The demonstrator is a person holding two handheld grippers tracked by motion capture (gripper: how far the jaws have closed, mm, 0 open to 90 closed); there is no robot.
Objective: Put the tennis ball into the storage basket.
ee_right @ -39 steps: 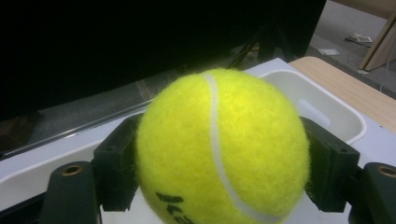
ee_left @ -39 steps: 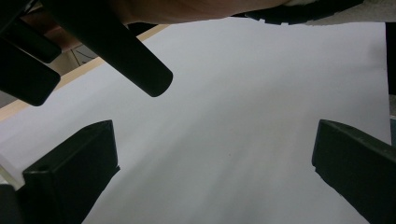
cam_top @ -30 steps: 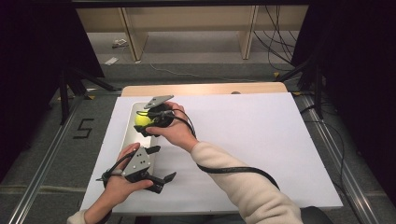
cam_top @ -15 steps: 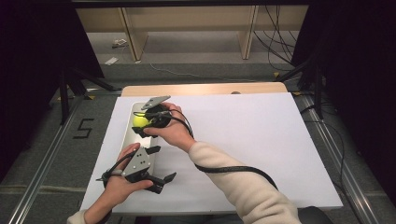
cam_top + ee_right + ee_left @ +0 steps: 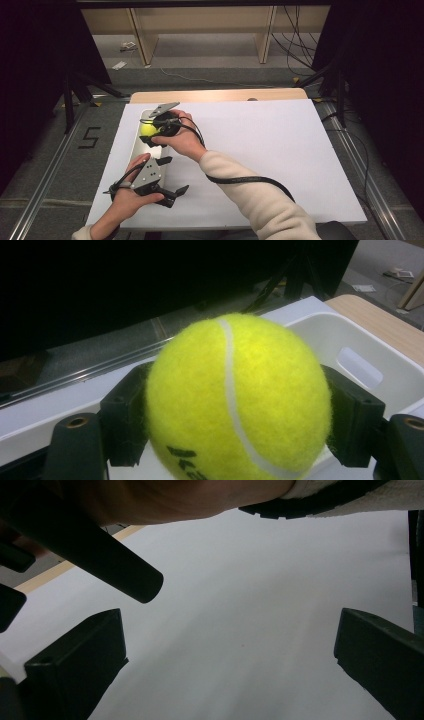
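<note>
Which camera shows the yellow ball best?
The right gripper view: the tennis ball sits close up, seam clear, clamped between the black jaws. The high view shows it small, partly behind the hand.

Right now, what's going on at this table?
A person works with two handheld grippers. The right gripper is shut on a yellow tennis ball, holding it over a white bin at the table's left side. The left gripper rests nearer the person on the white sheet, jaws open with nothing between them.
</note>
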